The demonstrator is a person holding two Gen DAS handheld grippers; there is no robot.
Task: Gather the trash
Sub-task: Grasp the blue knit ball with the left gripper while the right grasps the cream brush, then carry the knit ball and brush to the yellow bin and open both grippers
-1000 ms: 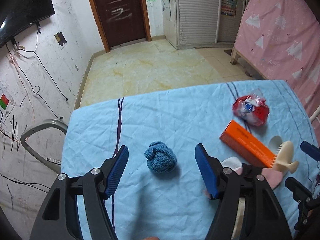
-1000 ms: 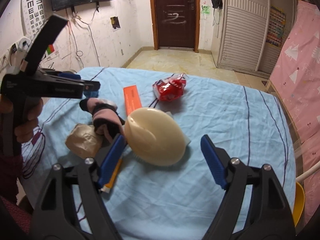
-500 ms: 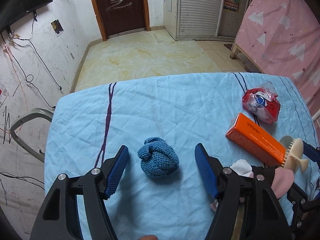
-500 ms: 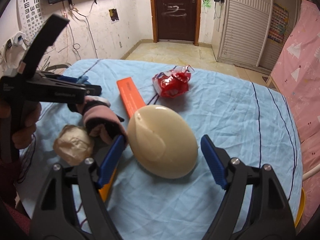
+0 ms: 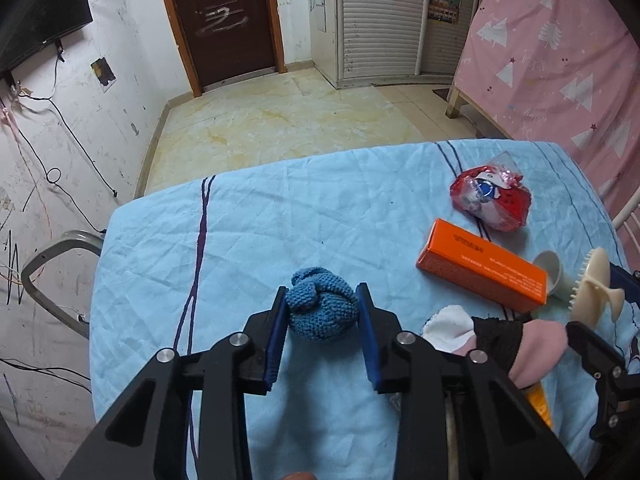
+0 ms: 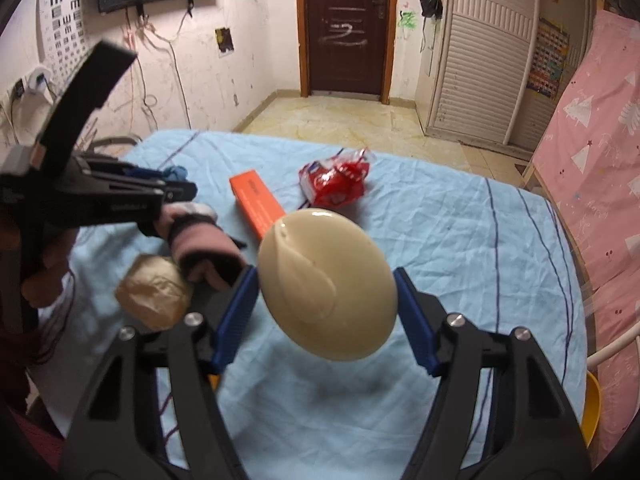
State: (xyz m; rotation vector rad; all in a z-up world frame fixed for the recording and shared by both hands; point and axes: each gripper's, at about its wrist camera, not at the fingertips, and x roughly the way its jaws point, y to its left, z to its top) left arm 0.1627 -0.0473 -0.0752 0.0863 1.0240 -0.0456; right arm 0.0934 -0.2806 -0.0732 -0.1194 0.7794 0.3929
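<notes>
Judging by what lies about, the collecting is only begun: two pieces are gripped, none is seen put away, and no bin shows in either view.

At the left of the bench (image 5: 248,216), under its pale blue cloth, the left hand-held gripper (image 5: 322,316) is clamped on the blue knit ball (image 5: 322,312). Both blue pads press its sides, and the ball looks to rest on the cloth; whether it has left the surface I cannot tell. It sits dead centre between the fingers, near the front of the bench.

Right of it, near, lie a white rag (image 5: 446,322) and a pink-and-black glove (image 5: 532,344), touching one another. In the right wrist view a crumpled tan wad (image 6: 154,298) lies just beside that glove. Farther off is the orange box (image 5: 482,266), and beyond it, far right, the red wrapper (image 5: 492,202), apart from the box.

At the right, the right hand-held gripper (image 6: 326,292) is closed on the cream brush (image 6: 326,284), its pads against the two edges of the domed back. A shadow on the cloth beneath suggests the brush is held clear of the bench. A small white cup (image 5: 550,270) stands just behind it, touching the box's end.

Left to gather, then: rag, glove, wad, box, wrapper, cup.
</notes>
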